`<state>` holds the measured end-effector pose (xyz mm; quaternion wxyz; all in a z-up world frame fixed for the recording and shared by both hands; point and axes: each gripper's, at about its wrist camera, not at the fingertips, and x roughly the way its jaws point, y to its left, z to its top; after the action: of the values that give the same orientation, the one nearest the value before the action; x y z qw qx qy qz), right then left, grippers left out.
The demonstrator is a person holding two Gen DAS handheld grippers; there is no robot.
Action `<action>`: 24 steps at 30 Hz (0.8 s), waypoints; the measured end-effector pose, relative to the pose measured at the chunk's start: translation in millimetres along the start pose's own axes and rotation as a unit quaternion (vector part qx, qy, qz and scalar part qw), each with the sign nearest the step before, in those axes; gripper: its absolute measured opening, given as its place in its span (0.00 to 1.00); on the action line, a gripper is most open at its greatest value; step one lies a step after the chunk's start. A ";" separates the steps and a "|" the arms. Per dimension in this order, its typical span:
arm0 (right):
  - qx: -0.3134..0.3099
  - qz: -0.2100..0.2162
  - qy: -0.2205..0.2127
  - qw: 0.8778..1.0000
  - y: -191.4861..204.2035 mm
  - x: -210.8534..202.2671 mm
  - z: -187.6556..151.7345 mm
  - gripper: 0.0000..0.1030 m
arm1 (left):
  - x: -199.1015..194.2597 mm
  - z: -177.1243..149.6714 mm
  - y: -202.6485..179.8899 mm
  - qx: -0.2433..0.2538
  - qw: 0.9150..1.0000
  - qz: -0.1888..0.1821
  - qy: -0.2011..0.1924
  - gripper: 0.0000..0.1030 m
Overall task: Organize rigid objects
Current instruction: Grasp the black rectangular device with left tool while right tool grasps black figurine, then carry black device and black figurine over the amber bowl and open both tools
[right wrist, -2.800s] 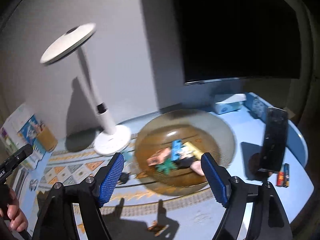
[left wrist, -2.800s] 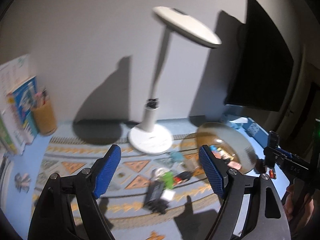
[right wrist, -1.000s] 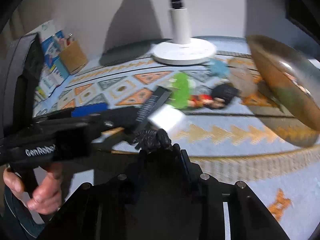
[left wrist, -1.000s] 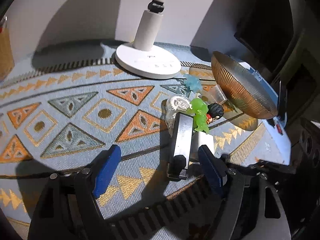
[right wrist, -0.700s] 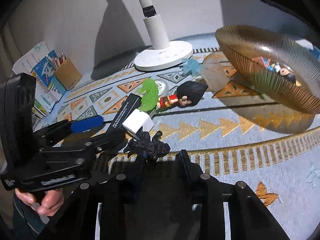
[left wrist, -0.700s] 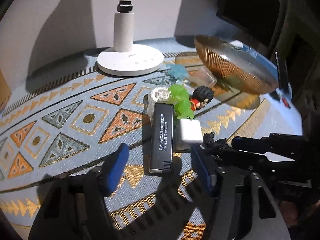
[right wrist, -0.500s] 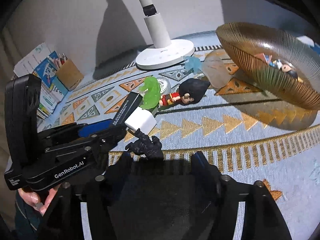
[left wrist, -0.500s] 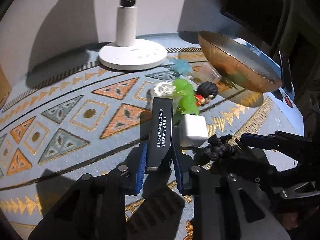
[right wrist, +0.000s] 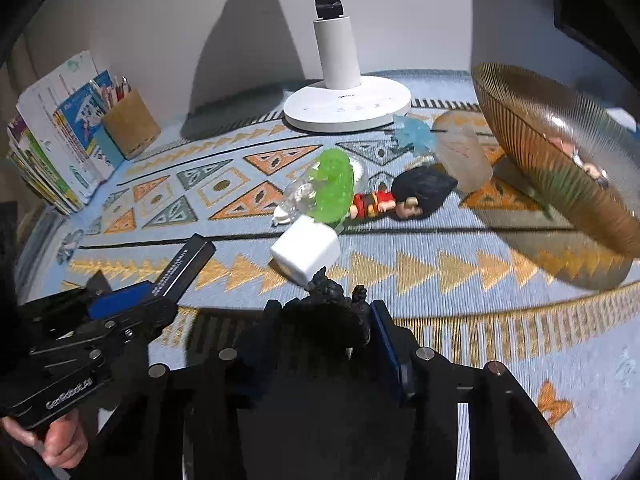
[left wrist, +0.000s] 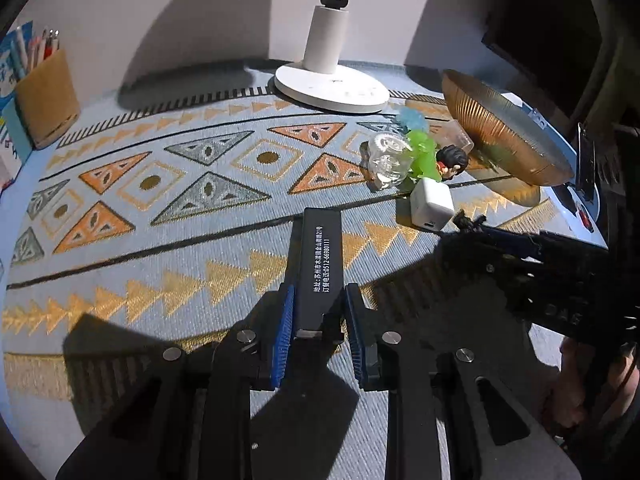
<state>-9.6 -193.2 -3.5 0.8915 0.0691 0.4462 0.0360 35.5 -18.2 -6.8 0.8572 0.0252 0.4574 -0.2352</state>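
My left gripper [left wrist: 318,316] is shut on a flat black box with white lettering [left wrist: 320,264] and holds it just above the patterned mat; it also shows in the right wrist view [right wrist: 182,264]. My right gripper [right wrist: 326,320] is shut on a small black figurine [right wrist: 330,300], seen at the right in the left wrist view [left wrist: 468,220]. A white cube charger [right wrist: 306,254], a green toy [right wrist: 332,190], a clear gear piece [left wrist: 386,160], a doll with black hair [right wrist: 404,198] and a pale blue toy [right wrist: 412,132] lie on the mat. An amber ribbed glass bowl [right wrist: 560,152] holding small toys stands at the right.
A white lamp base [right wrist: 346,106] stands at the back. A brown pen holder [right wrist: 130,124] and books [right wrist: 52,136] are at the back left. A frosted oval piece [right wrist: 462,152] lies beside the bowl. A dark monitor [left wrist: 540,36] is behind the bowl.
My left gripper closed on the black box and drew it back away from the pile. My right gripper keeps hold of the black figurine and has pulled back slightly.
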 end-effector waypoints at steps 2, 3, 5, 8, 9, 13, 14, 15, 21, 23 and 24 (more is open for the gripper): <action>0.006 0.005 -0.002 1.000 -4.8 -5.2 -3.7 0.42 | 1.4 4.9 1.3 -0.010 1.000 0.004 0.003 0.43; 0.008 0.002 -0.005 1.000 -9.1 -9.3 -6.1 0.42 | 2.3 7.7 1.0 -0.013 1.000 0.004 0.000 0.43; 0.009 0.002 -0.006 1.000 -17.1 -14.4 -8.5 0.42 | 7.2 14.0 -2.8 -0.008 1.000 0.002 0.000 0.43; 0.014 0.012 -0.004 1.000 -28.6 -18.2 -11.0 0.42 | 17.8 19.3 -13.1 0.010 1.000 0.011 0.004 0.43; 0.015 0.014 -0.003 1.000 -29.8 -18.1 -11.6 0.42 | 19.4 19.5 -17.5 0.020 1.000 0.021 -0.002 0.43; 0.003 0.031 -0.009 0.999 -25.5 -18.1 -16.2 0.77 | 21.4 14.8 -26.9 0.050 0.998 0.046 -0.013 0.43; -0.010 0.021 -0.009 1.000 -21.4 -18.6 -17.4 0.80 | 21.1 14.4 -27.3 0.052 0.997 0.048 -0.014 0.43; -0.018 0.018 -0.011 1.000 -19.6 -19.0 -18.6 0.81 | 21.0 14.1 -27.4 0.053 0.997 0.049 -0.015 0.43; 0.001 0.018 -0.008 1.000 -27.3 -15.5 -16.0 0.81 | 21.3 13.4 -28.6 0.057 0.997 0.054 -0.016 0.43; 0.001 0.005 -0.007 1.000 -25.6 -15.6 -15.2 0.81 | 21.4 13.2 -28.9 0.057 0.997 0.052 -0.016 0.44; -0.002 -0.009 -0.005 1.000 -24.3 -14.8 -15.6 0.80 | 22.1 13.3 -29.2 0.058 0.997 0.053 -0.015 0.44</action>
<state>-30.9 -217.6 -4.9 0.8941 0.0635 0.4425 0.0281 43.7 -55.9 -11.6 0.8725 0.0954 0.4278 -0.2160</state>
